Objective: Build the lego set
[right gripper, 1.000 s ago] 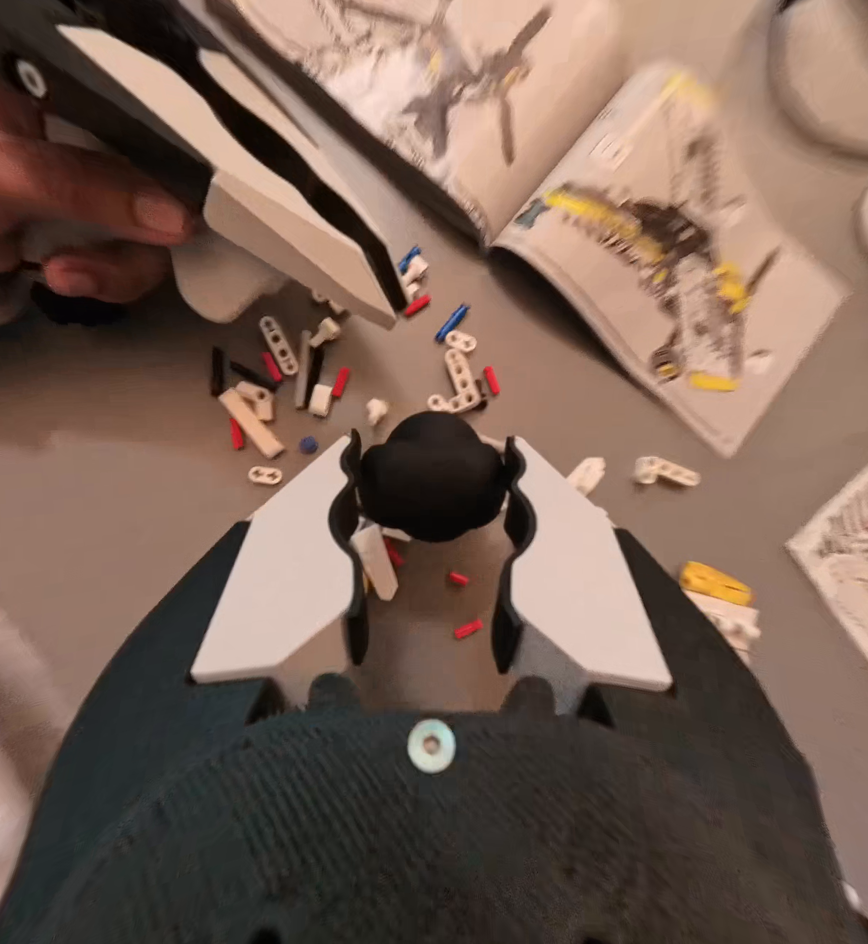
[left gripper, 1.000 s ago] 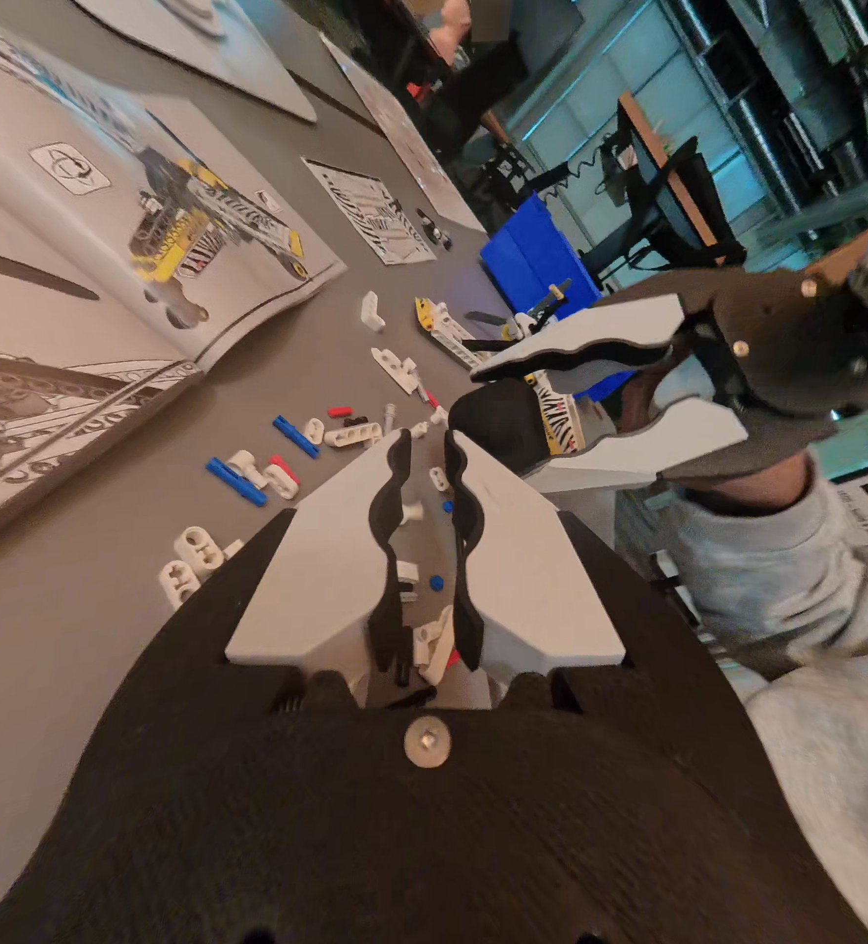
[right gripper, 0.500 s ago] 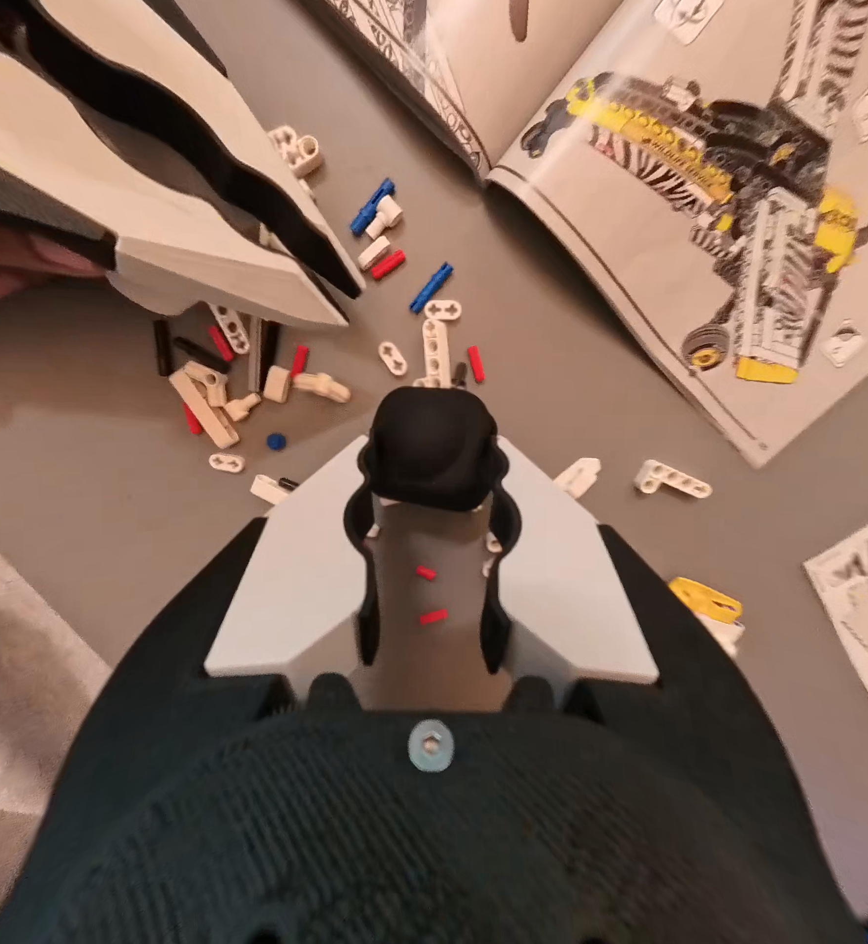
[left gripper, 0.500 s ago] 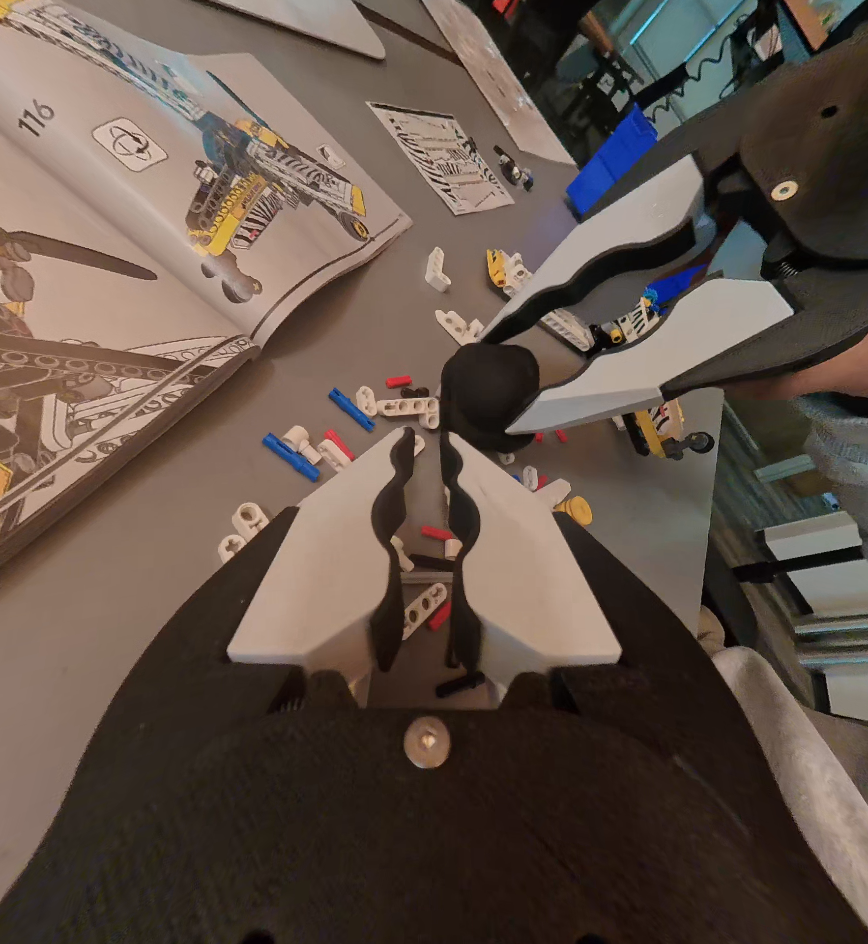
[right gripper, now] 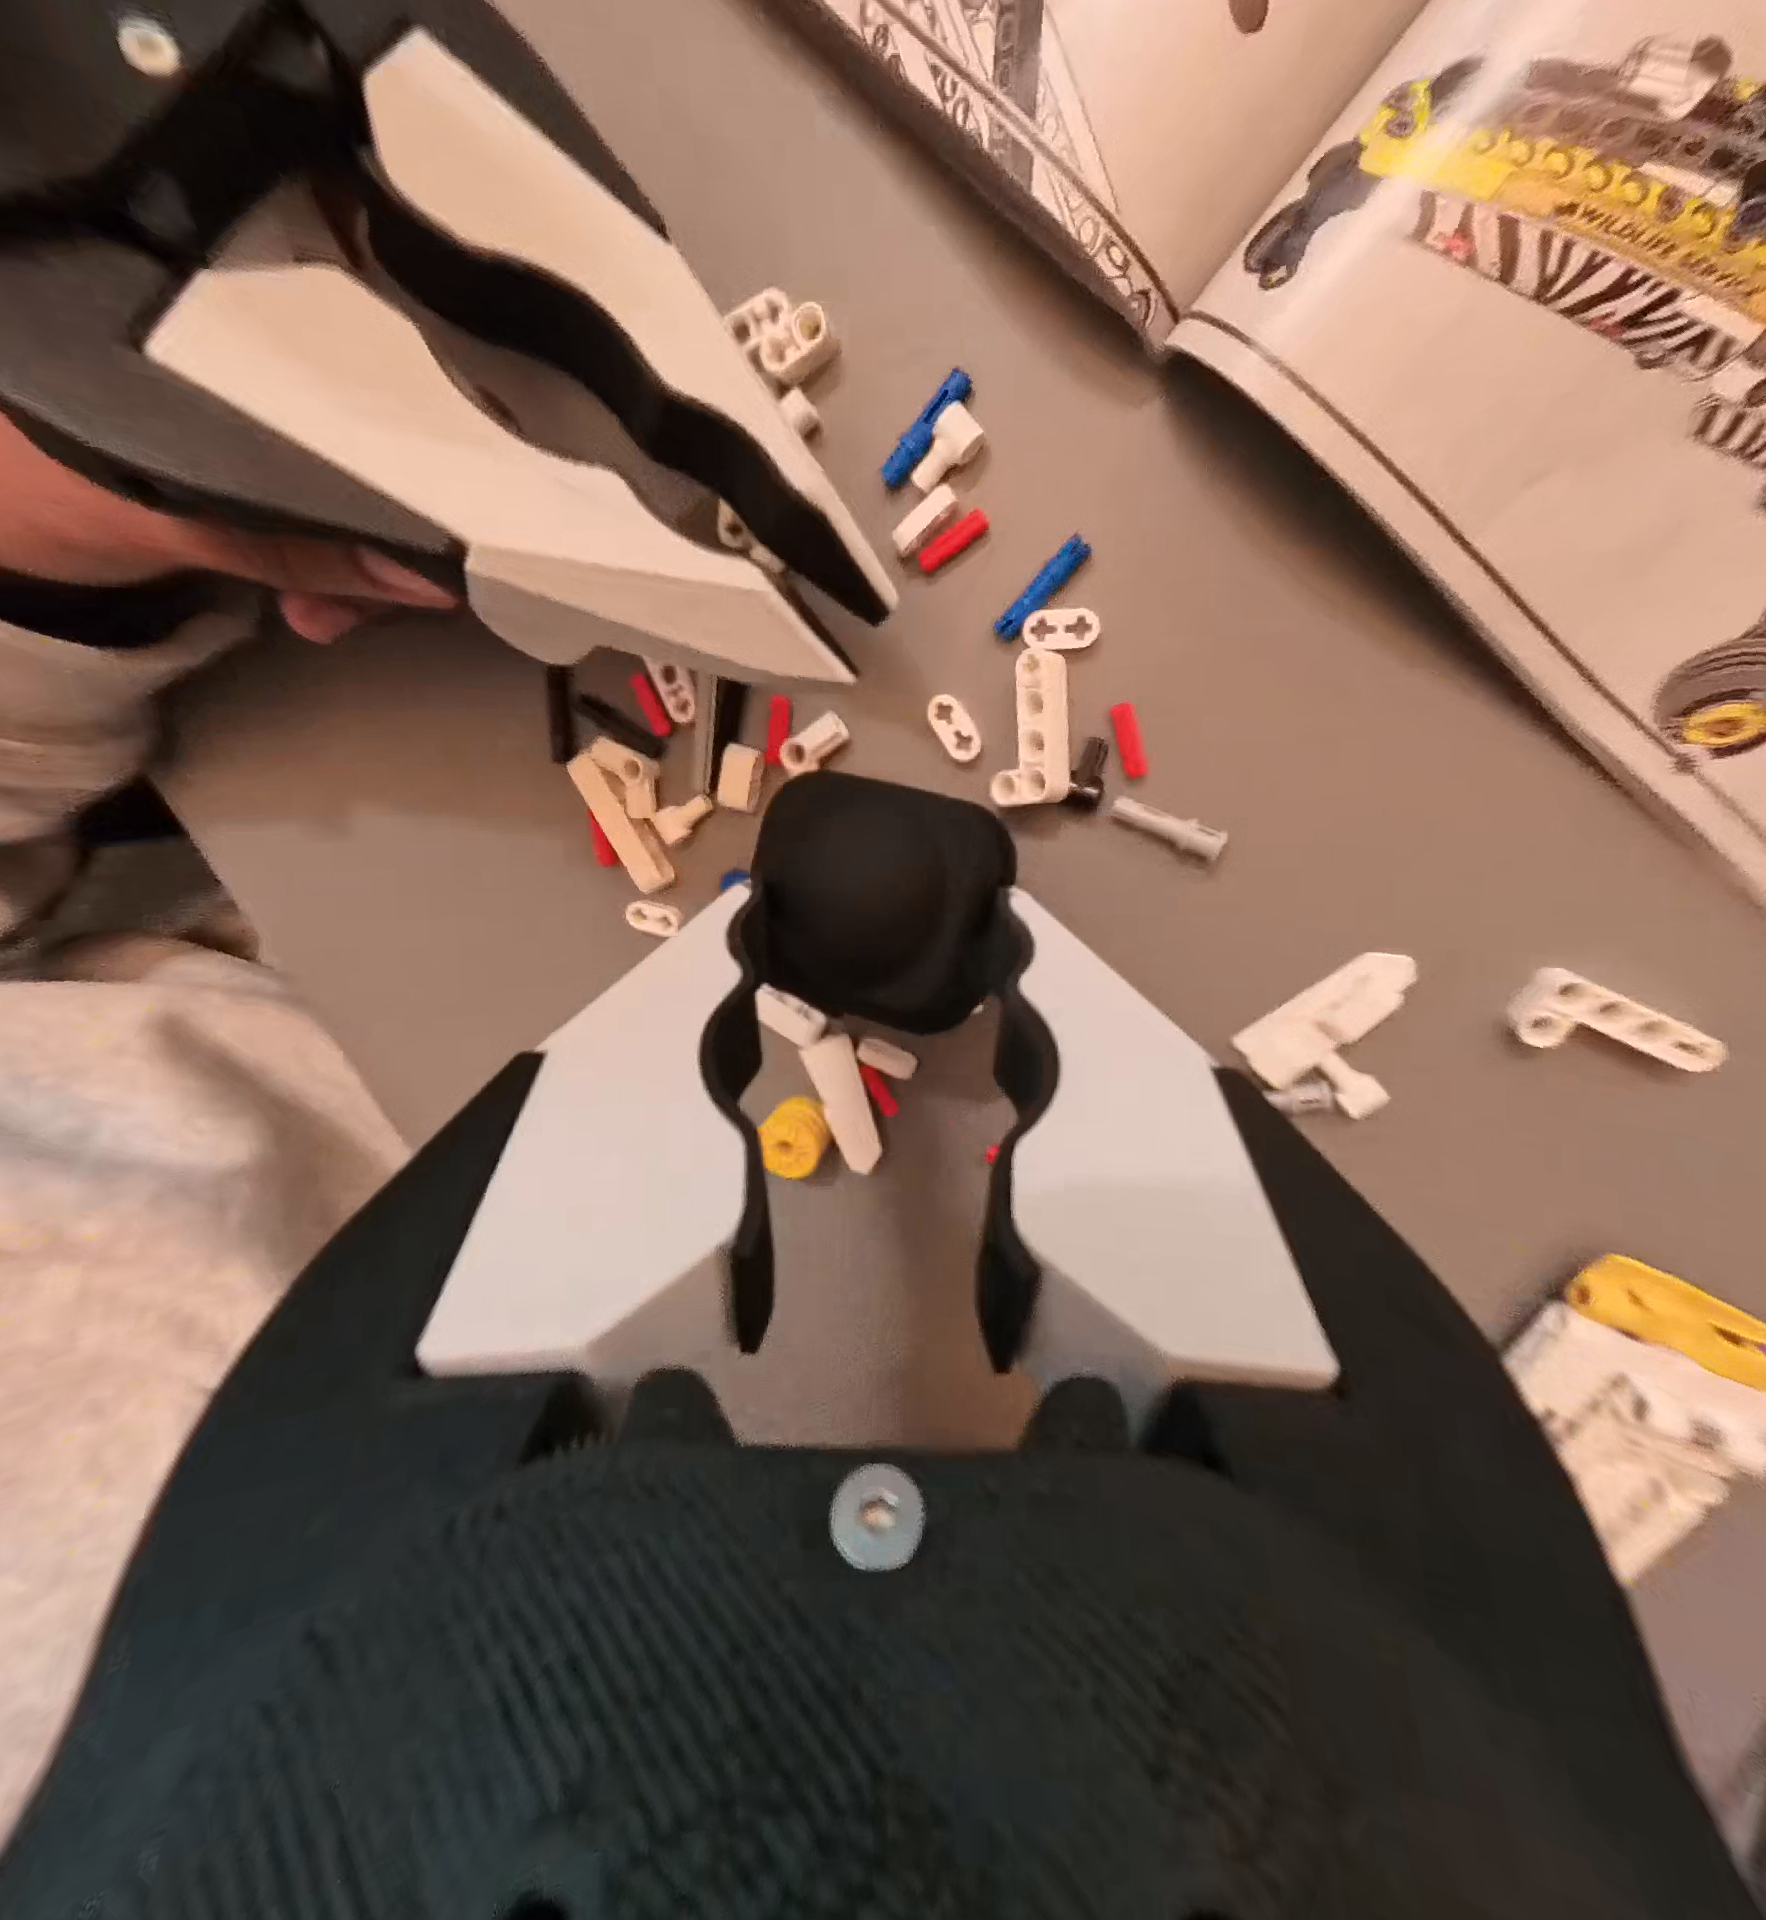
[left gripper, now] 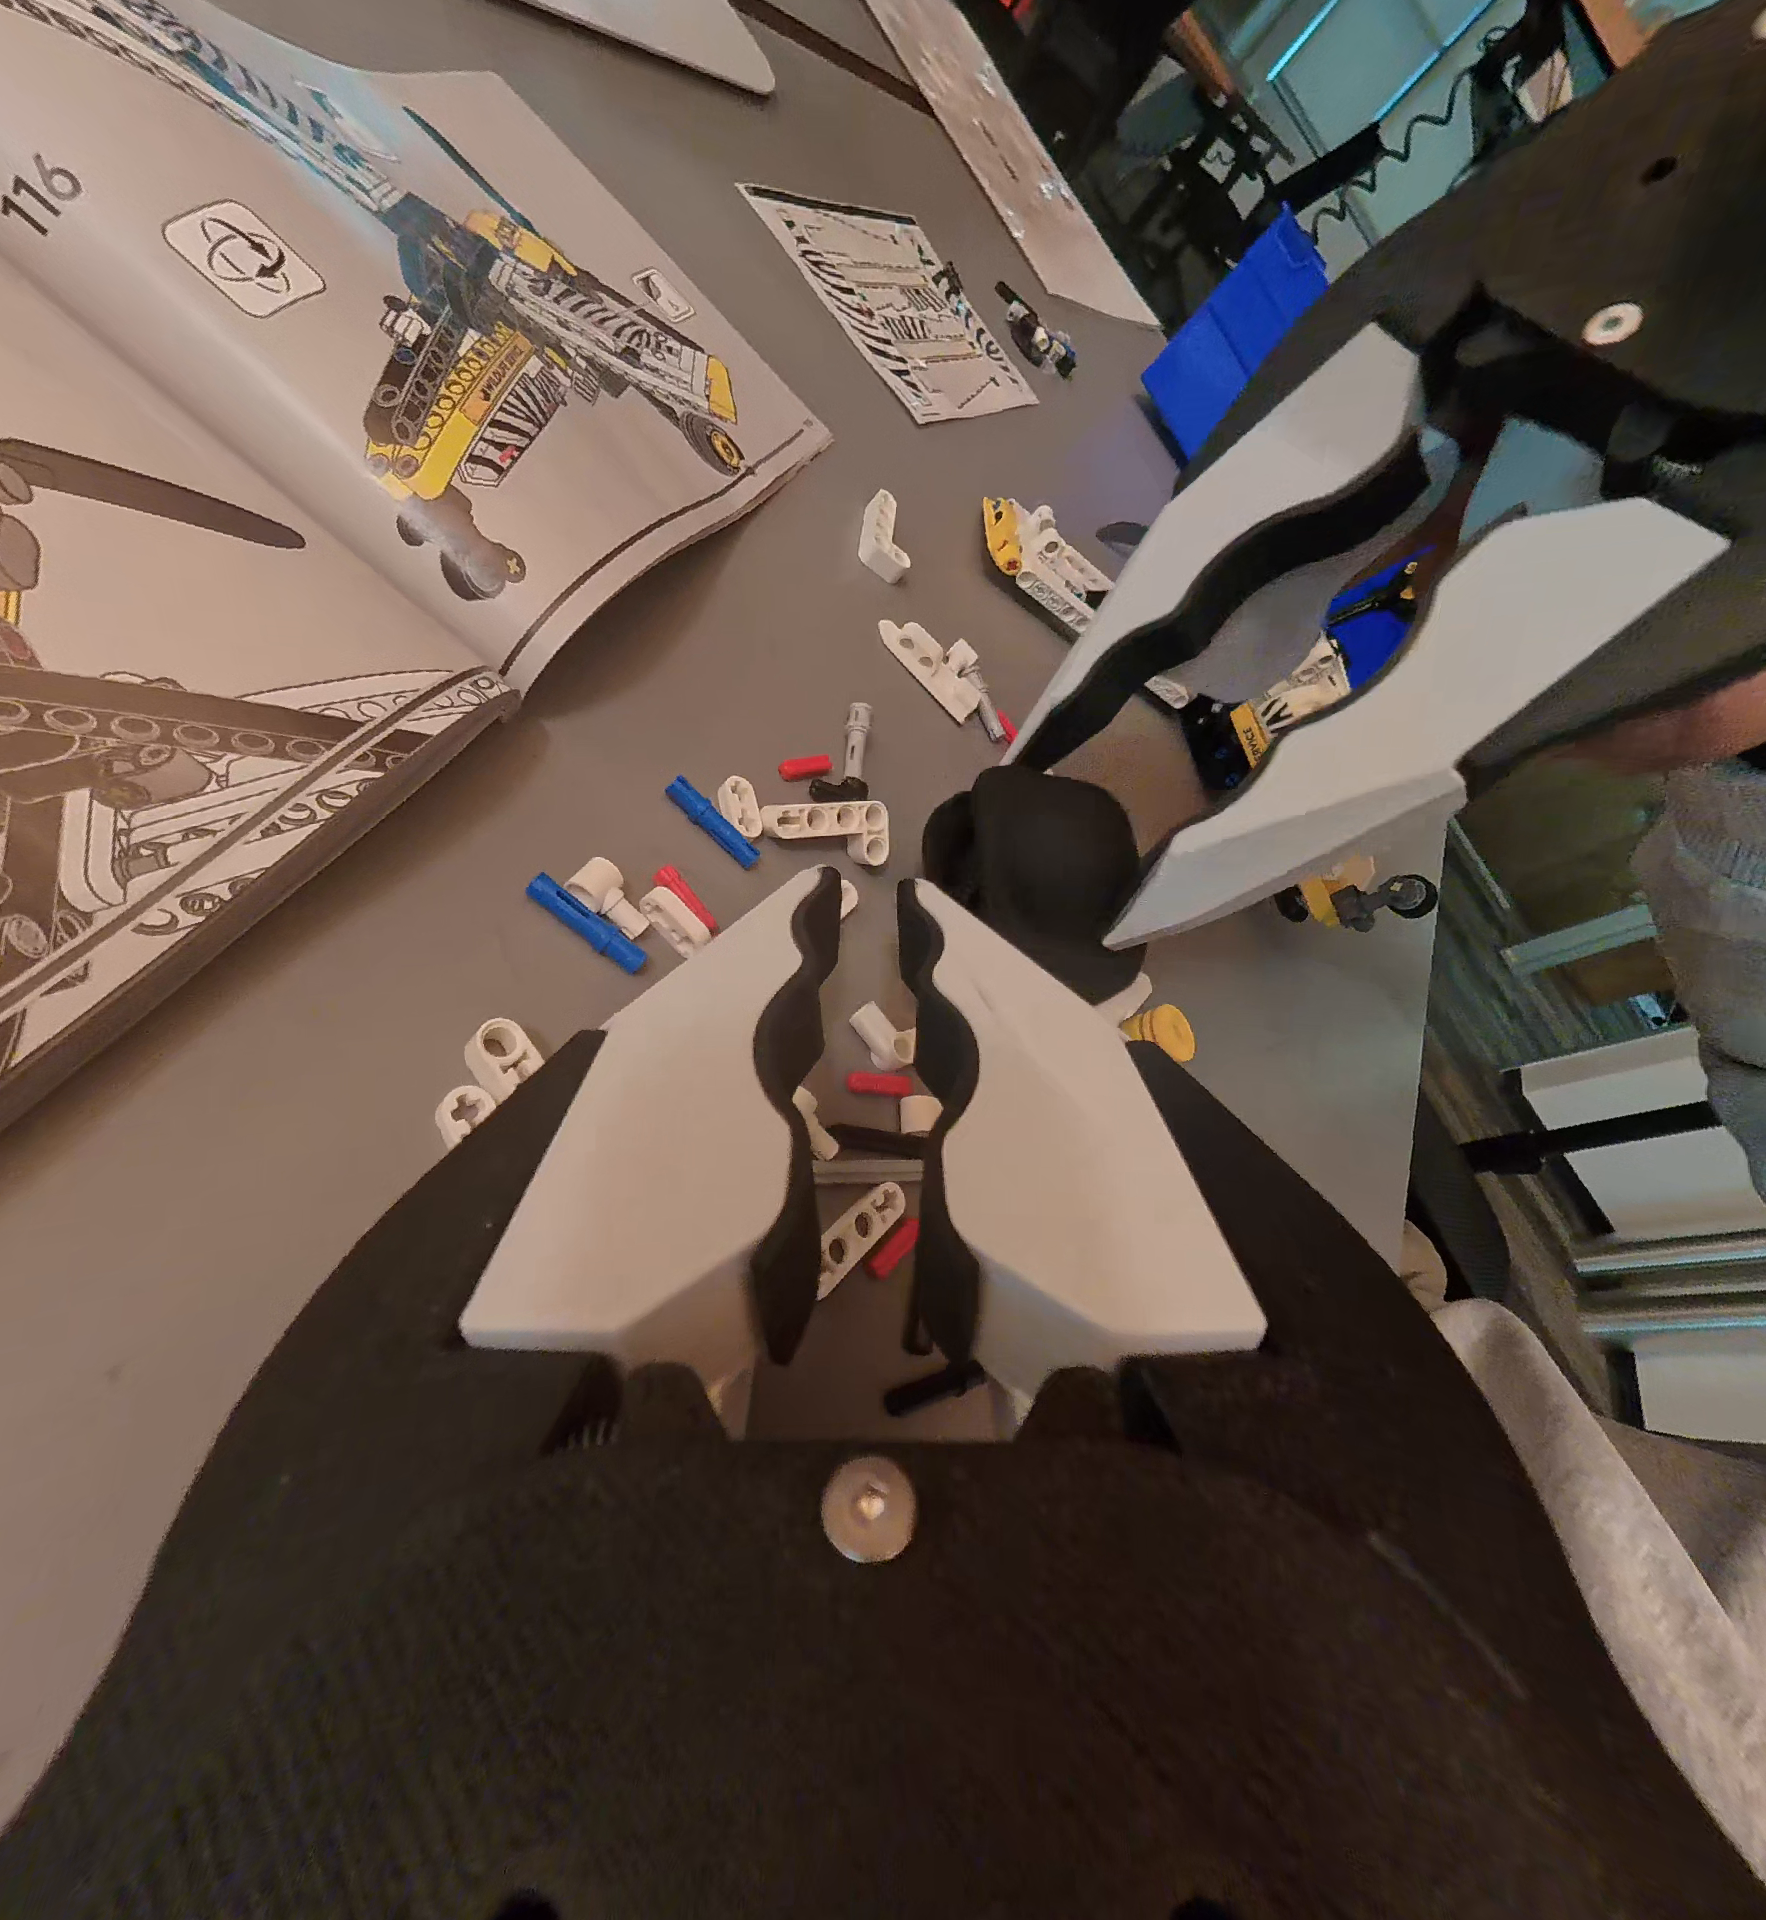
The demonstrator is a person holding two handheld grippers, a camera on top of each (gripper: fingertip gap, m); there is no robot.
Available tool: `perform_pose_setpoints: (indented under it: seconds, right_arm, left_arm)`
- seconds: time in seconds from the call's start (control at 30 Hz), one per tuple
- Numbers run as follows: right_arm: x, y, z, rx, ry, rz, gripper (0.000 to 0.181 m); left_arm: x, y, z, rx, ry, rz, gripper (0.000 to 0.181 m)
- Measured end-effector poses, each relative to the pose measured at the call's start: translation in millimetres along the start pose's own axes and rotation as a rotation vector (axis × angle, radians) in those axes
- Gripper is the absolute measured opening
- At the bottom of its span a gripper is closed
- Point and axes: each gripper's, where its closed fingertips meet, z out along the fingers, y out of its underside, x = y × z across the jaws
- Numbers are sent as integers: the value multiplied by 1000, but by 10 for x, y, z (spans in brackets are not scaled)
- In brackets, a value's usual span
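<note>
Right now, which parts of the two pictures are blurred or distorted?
Right wrist view: instruction booklet and yellow-white assembly smeared at the right edge; black tyre sharp. Left wrist view: mostly sharp, with bent wide-angle edges; right gripper slightly soft.

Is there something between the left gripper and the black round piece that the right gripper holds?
Nothing visible does. The left gripper, jaws slightly parted and empty, sits just beside the black round piece clamped in the right gripper. Loose small pieces lie on the table below, not in the gap.
</note>
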Motion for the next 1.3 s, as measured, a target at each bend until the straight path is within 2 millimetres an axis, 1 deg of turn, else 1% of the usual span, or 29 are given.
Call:
perform_pose_setpoints:
  seconds: [0.07, 0.1, 0.2, 0.23, 0.3, 0.33, 0.4, 0.47, 0.57, 0.63, 0.7, 0.8, 0.83, 0.87, 0.97, 1.03, 1.07, 1.17, 1.23, 1.3]
  right_arm:
    - [7, 104, 92, -89, -38, 13, 43]
    - [-11, 91, 80, -94, -65, 18, 42]
    - [13, -109, -108, 13, -97, 44, 41]
    - [40, -107, -110, 14, -103, 56, 41]
    - [47, 9, -48, -48, -138, 64, 42]
    - [39, -1, -56, -27, -157, 69, 41]
    - [-27, -111, -177, 95, -214, 51, 41]
    - [-48, -154, -293, 212, -222, -2, 41]
    - [-96, -95, -378, 357, -167, -136, 41]
    - [-149, -63, -479, 470, -83, -259, 41]
    - [-237, -40, -619, 581, -43, -329, 41]
    - [-390, -23, -853, 759, -29, -402, 41]
    - [-431, -23, -929, 817, -16, -422, 41]
    - [-464, -28, -1000, 872, 2, -438, 41]
    - [-581, -54, -1139, 996, 30, -470, 41]
    - [-676, -99, -1178, 1064, 43, -490, 41]
    - [-705, -129, -1169, 1081, 57, -493, 41]
    - [-804, -212, -1098, 1095, 54, -501, 41]
    - [-815, -259, -1096, 1109, 75, -506, 41]
    - [-794, -288, -1076, 1091, 67, -487, 42]
  left_arm:
    - [2, 2, 2, -2, 3, -2, 9]
    - [6, 5, 5, -5, 5, -1, 9]
    - [47, 23, 16, -15, 23, 12, 11]
    - [46, 29, 23, -20, 19, 14, 12]
    - [65, 41, 38, -30, 27, 21, 15]
    - [90, 45, 42, -32, 37, 30, 19]
    - [173, 23, 39, -14, 72, 59, 29]
    - [223, -33, 29, 21, 77, 89, 37]
    - [339, -73, 21, 49, 103, 144, 36]
    - [446, -91, 18, 68, 125, 204, 36]
    - [553, -133, -14, 108, 150, 268, 44]
    - [799, -220, -136, 193, 273, 300, 49]
    - [902, -226, -191, 212, 339, 308, 58]
    - [1028, -208, -254, 222, 425, 319, 72]
    - [1206, -247, -350, 272, 532, 301, 71]
    - [1275, -267, -371, 309, 547, 319, 68]
    - [1301, -273, -373, 328, 542, 341, 63]
    - [1266, -331, -381, 399, 442, 434, 53]
    - [1231, -392, -453, 454, 400, 472, 51]
    - [1187, -420, -479, 476, 352, 511, 50]
